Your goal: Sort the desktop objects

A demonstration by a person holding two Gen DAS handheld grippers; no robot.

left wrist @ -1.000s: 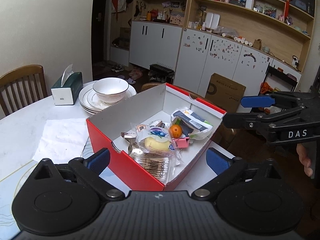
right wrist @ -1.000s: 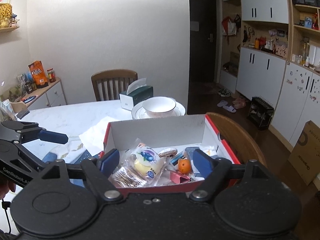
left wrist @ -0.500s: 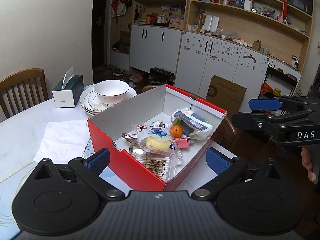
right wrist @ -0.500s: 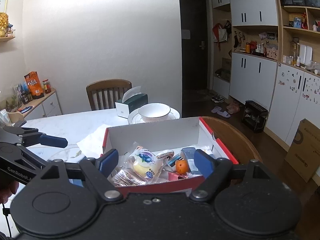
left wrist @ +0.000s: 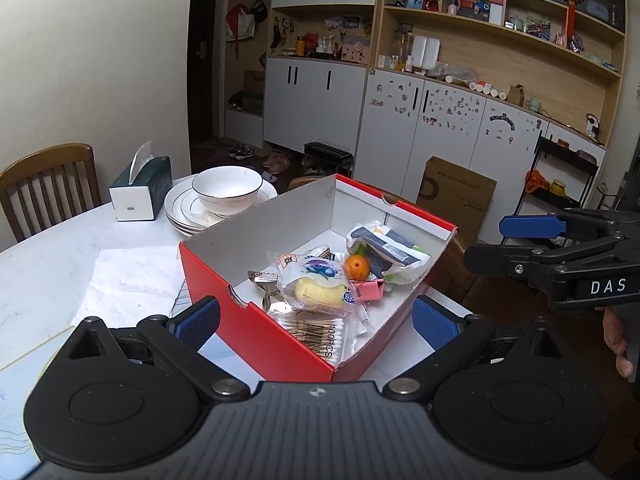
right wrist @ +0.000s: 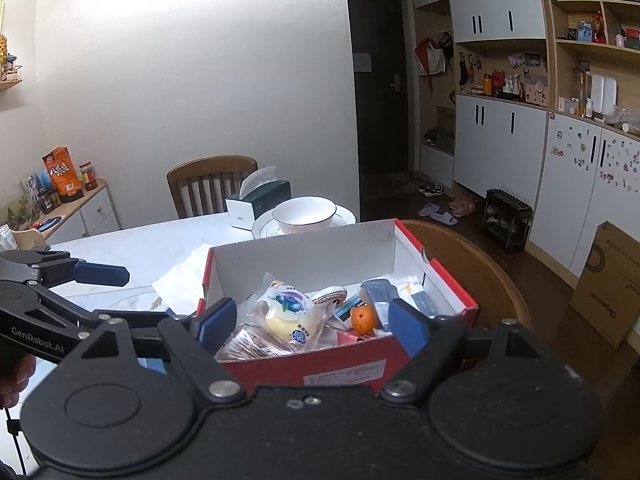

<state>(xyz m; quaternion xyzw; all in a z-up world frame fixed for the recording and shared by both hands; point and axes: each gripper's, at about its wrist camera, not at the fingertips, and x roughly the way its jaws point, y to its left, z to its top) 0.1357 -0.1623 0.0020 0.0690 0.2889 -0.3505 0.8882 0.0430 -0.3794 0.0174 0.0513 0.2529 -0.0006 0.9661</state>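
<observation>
the red shoe box (left wrist: 280,332) stands on the tabletop (left wrist: 52,272), with the bagged bun (left wrist: 320,294) and the orange (left wrist: 357,267) inside. both the left tool (left wrist: 316,320) and the right tool (right wrist: 312,320) are wide open and empty, hovering in front of the box; the bun lies straight ahead of both.

I get soft, even indoor light in both views, bright enough to read print on the packets in the box (left wrist: 256,292). In the right wrist view the wall (right wrist: 200,80) behind the chair glows brightest, and the tabletop (right wrist: 160,244) near the bowl (right wrist: 306,214) washes out to white. The doorway (right wrist: 380,100) right of that wall is dark. Fisheye bending curves the cabinets (left wrist: 320,92) and blackens the corners. Focus is sharp; shadows inside the box are faint.
</observation>
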